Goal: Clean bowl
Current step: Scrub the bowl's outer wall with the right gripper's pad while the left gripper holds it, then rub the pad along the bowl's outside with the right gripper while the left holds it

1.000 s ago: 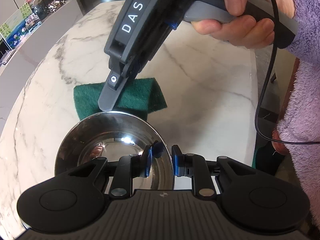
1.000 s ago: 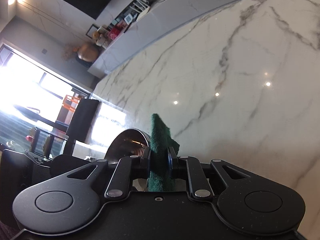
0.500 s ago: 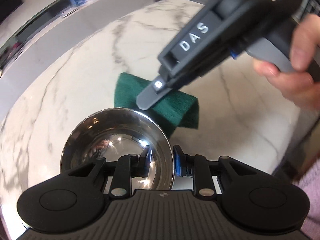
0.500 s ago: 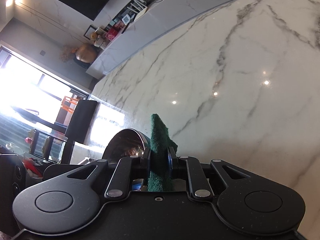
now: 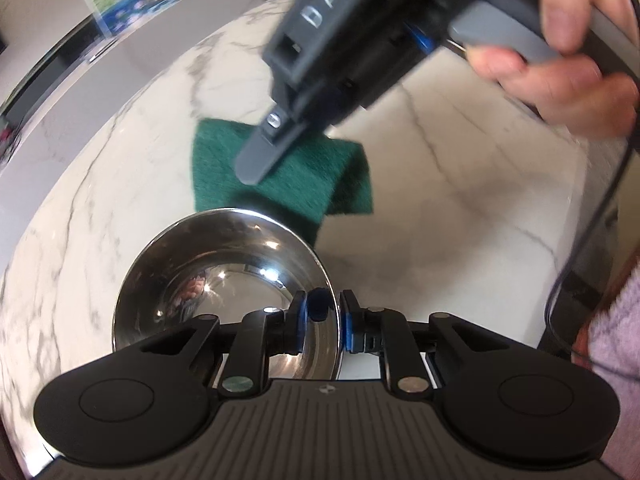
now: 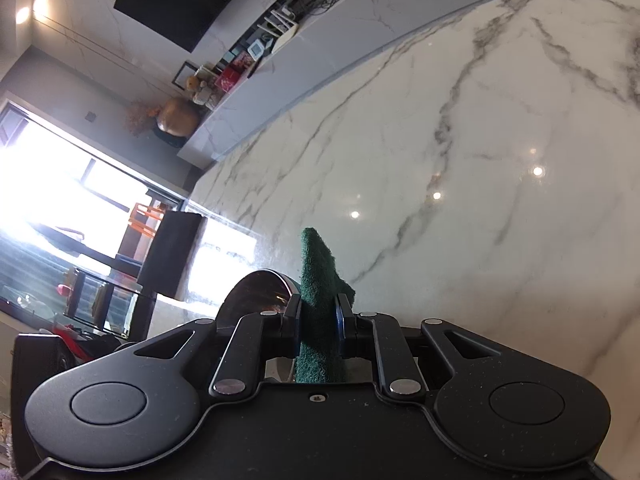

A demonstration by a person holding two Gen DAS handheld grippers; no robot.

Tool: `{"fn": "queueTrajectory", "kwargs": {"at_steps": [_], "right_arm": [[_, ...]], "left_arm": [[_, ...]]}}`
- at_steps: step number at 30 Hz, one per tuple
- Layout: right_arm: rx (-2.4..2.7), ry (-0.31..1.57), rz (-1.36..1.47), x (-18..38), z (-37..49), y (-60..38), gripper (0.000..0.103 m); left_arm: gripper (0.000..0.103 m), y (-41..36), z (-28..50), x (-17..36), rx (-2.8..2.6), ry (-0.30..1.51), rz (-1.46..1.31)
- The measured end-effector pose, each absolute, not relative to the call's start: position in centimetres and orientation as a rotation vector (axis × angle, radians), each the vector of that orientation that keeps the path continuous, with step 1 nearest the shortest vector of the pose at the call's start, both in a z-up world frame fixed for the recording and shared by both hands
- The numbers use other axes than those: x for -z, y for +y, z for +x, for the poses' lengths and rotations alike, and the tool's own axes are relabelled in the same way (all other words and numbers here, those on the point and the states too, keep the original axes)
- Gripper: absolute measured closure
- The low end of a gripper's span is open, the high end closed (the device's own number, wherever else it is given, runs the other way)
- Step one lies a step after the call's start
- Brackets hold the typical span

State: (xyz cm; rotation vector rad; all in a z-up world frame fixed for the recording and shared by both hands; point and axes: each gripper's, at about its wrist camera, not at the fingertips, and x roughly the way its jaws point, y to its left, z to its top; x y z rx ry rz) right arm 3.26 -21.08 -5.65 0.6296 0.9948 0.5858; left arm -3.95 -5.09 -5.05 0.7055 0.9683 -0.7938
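Note:
A shiny steel bowl (image 5: 224,276) is held above the marble table (image 5: 460,200); my left gripper (image 5: 323,312) is shut on its right rim. A green scouring pad (image 5: 304,176) hangs just beyond the bowl's far rim, pinched by my right gripper (image 5: 256,168), which comes in from the upper right. In the right wrist view my right gripper (image 6: 318,312) is shut on the green pad (image 6: 318,276), which stands up between its fingers, and the bowl (image 6: 260,292) shows just left of it.
The marble table (image 6: 460,160) spreads wide beyond both grippers. A grey low counter (image 6: 320,52) with small items runs along its far side. A black cable (image 5: 592,216) hangs at the right by the person's purple sleeve (image 5: 616,360).
The left gripper with the bowl has shifted, so the table view swung. The right gripper and pad moved up and away from the bowl's rim, staying shut on the pad.

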Motion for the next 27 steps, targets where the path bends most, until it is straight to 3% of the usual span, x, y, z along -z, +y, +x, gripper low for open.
{"fn": "queueTrajectory", "kwargs": {"at_steps": [27], "right_arm": [[-0.569, 0.951, 0.654, 4.8, 2.9, -22.7, 0.088]], "left_arm": [[0.087, -6.0, -4.3, 6.9, 0.985, 0.869, 0.860]]}}
